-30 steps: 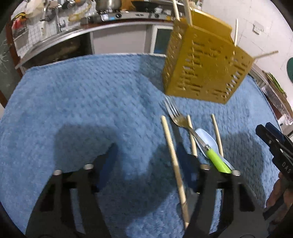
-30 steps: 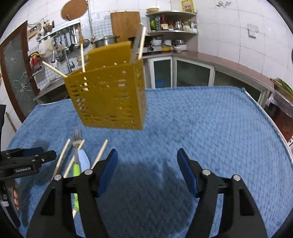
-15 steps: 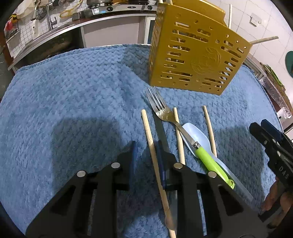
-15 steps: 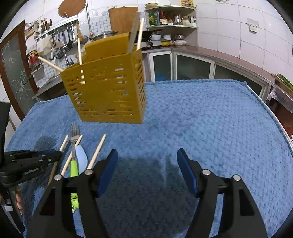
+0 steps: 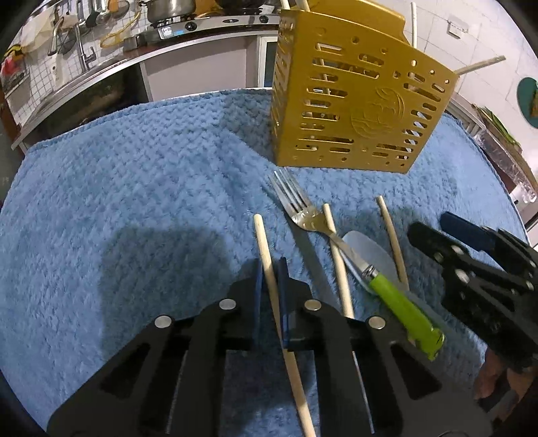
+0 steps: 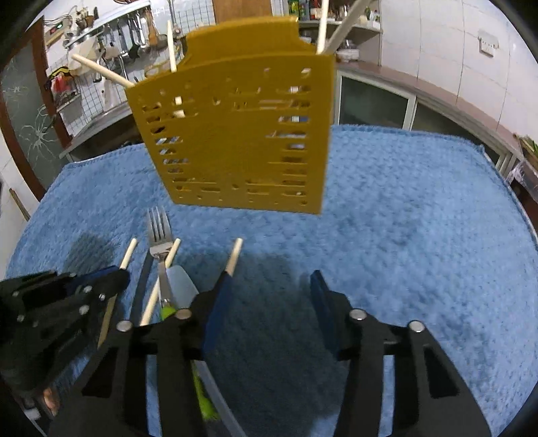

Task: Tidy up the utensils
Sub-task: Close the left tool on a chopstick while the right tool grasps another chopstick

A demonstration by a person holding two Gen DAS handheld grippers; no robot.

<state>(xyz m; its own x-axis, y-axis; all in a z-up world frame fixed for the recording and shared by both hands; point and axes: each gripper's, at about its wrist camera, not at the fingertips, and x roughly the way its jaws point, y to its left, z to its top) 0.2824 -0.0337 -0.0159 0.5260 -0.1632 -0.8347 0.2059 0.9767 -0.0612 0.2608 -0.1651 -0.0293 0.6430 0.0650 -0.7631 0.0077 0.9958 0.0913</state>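
Left wrist | loose chopsticks (image 5: 390, 235): 3 | fork (image 5: 302, 211): 1 | left fingers (image 5: 257, 285) grip one chopstick | right fingers (image 6: 322, 299) half-apart, empty

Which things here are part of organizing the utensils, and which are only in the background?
Part of the job:
- yellow holder
- chopstick in left gripper
- fork
- two loose chopsticks
- right gripper

Background:
- blue towel
- pot
- kitchen counter

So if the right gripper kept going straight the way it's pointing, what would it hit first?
Probably just the blue towel. The right gripper has open fingers with nothing between them, and bare towel lies ahead. The yellow utensil holder stands further on, slightly left; depth is hard to judge.
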